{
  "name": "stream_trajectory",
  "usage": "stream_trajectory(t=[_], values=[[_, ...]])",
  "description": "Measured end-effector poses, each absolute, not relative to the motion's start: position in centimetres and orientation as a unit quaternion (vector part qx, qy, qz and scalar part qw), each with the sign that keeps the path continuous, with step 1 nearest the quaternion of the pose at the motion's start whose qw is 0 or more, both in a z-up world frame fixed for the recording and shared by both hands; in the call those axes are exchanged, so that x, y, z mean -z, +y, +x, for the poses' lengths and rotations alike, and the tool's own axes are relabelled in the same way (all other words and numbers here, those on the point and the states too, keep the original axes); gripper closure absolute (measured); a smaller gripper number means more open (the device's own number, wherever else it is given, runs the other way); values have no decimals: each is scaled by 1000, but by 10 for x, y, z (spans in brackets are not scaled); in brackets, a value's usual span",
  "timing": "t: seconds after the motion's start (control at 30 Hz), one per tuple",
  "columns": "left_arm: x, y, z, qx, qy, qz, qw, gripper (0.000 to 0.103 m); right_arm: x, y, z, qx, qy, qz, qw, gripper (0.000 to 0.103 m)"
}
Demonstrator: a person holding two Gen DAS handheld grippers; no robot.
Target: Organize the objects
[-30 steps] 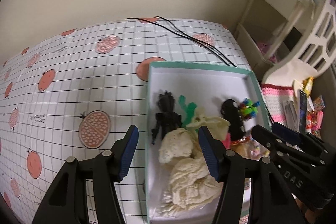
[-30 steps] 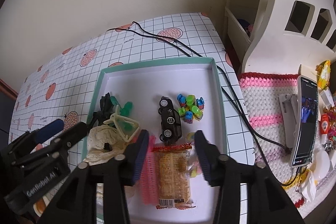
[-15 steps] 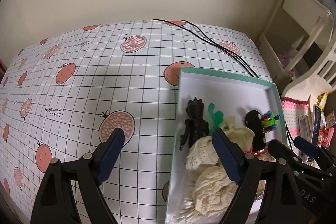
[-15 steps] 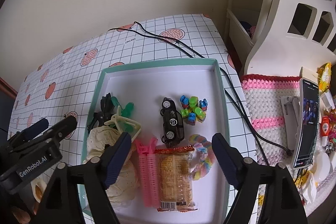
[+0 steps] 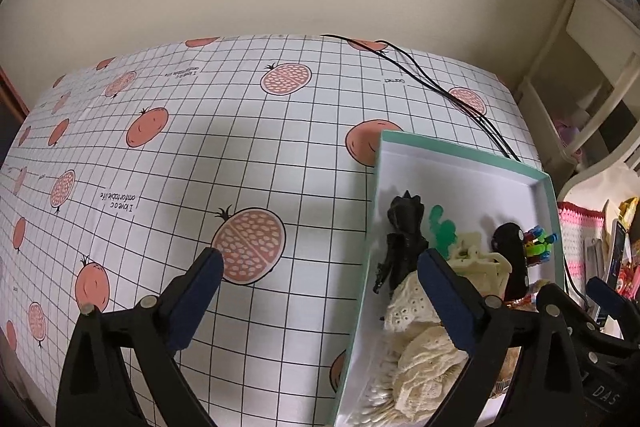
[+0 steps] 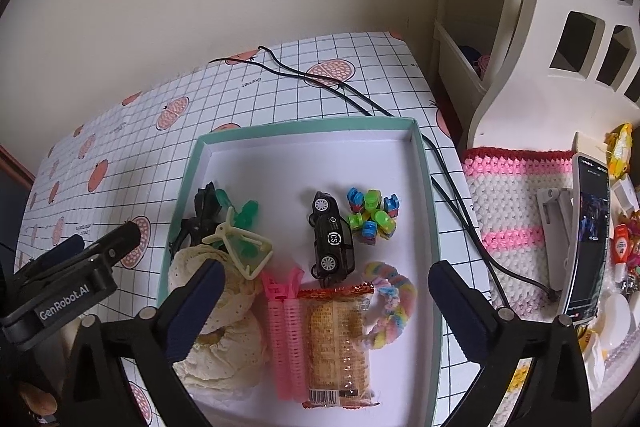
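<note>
Both grippers — left (image 5: pixel 320 263), right (image 6: pixel 326 277) — hang spread wide and empty above the tray (image 6: pixel 426 187). The snack pack (image 6: pixel 340 343) lies near its front edge between curlers (image 6: pixel 286 323) and scrunchie (image 6: pixel 394 301) — light, crinkly, probably slippery; best pinched across its narrow width.

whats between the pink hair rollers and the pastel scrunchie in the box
A snack packet in clear wrap with a red top edge lies between the pink hair rollers and the scrunchie; the right wrist view shows it.

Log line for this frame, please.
left gripper: open, empty | right gripper: open, above snack pack | tray: filled
</note>
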State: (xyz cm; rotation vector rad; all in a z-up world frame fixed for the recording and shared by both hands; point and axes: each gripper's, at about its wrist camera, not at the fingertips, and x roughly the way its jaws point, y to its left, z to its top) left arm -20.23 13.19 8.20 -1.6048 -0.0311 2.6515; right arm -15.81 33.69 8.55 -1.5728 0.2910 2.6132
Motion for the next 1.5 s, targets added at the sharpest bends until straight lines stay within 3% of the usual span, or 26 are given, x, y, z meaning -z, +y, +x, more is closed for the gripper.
stream_trajectory(t=[0.7, 1.5], values=[[-116, 106, -184, -873, -15, -486, 27, 5, -107, 316, -137, -863, 94, -495, 33, 0], [-120, 7, -68, -886, -37, -462, 3, 5, -102, 247, -38, -869, 72, -489, 13, 0]])
